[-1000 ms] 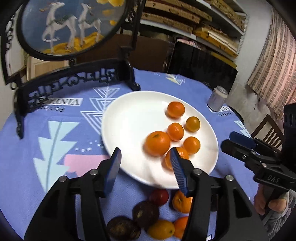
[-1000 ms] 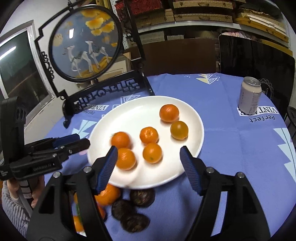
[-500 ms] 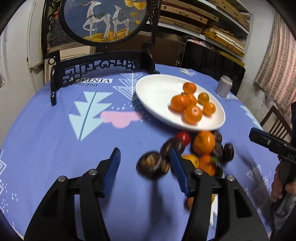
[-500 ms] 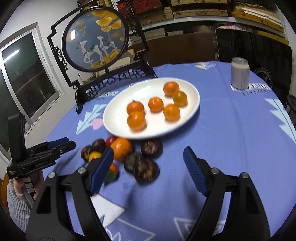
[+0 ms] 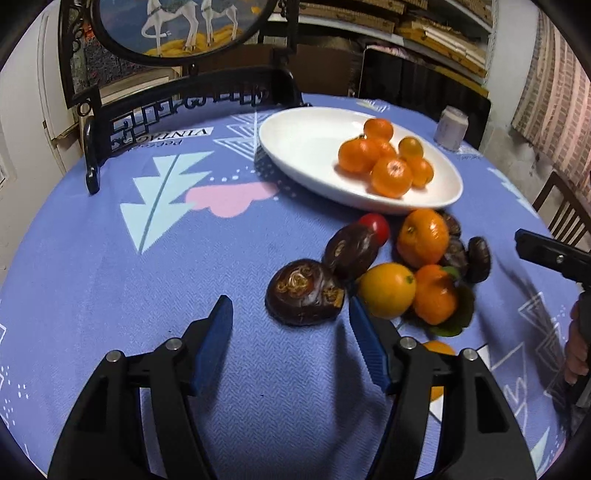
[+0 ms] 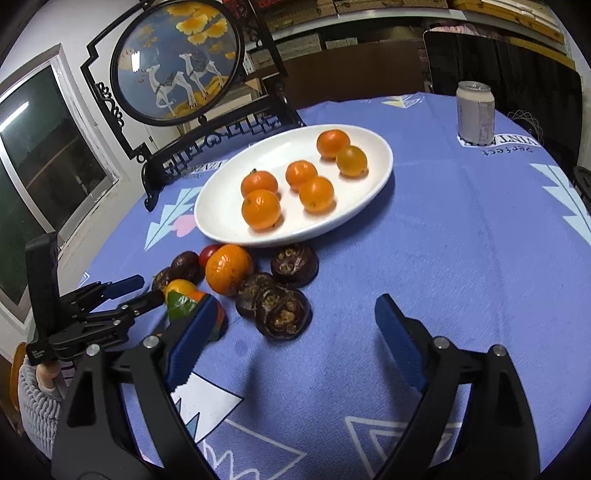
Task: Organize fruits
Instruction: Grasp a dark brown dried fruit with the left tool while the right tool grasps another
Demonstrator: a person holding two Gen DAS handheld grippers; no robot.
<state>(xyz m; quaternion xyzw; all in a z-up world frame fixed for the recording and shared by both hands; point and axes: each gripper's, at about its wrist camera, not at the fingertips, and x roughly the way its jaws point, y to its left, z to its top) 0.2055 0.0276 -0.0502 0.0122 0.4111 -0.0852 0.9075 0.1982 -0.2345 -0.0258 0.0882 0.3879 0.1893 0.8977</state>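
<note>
A white oval plate (image 5: pixel 295 147) (image 6: pixel 221 218) holds several small oranges (image 5: pixel 390 176) (image 6: pixel 260 209). In front of it on the blue cloth lies a loose pile: a big orange (image 5: pixel 422 238) (image 6: pixel 229 268), a yellow citrus (image 5: pixel 386 290), a red tomato (image 5: pixel 376 226) and several dark brown fruits (image 5: pixel 304 291) (image 6: pixel 282 312). My left gripper (image 5: pixel 290 345) is open and empty, just short of the nearest dark fruit. My right gripper (image 6: pixel 291 332) is open and empty, its left finger beside the pile. Each gripper shows in the other's view: the left one (image 6: pixel 133 290), the right one (image 5: pixel 546 251).
A black ornate stand with a round camel picture (image 6: pixel 177 59) (image 5: pixel 184 22) stands behind the plate. A drinks can (image 6: pixel 475 112) (image 5: pixel 451 127) stands at the far right of the table. A wooden chair (image 5: pixel 561 206) is past the table's right edge.
Both grippers have pulled back from above the plate toward the table's near side. The loose fruit pile now lies ahead of them. Both stay open.
</note>
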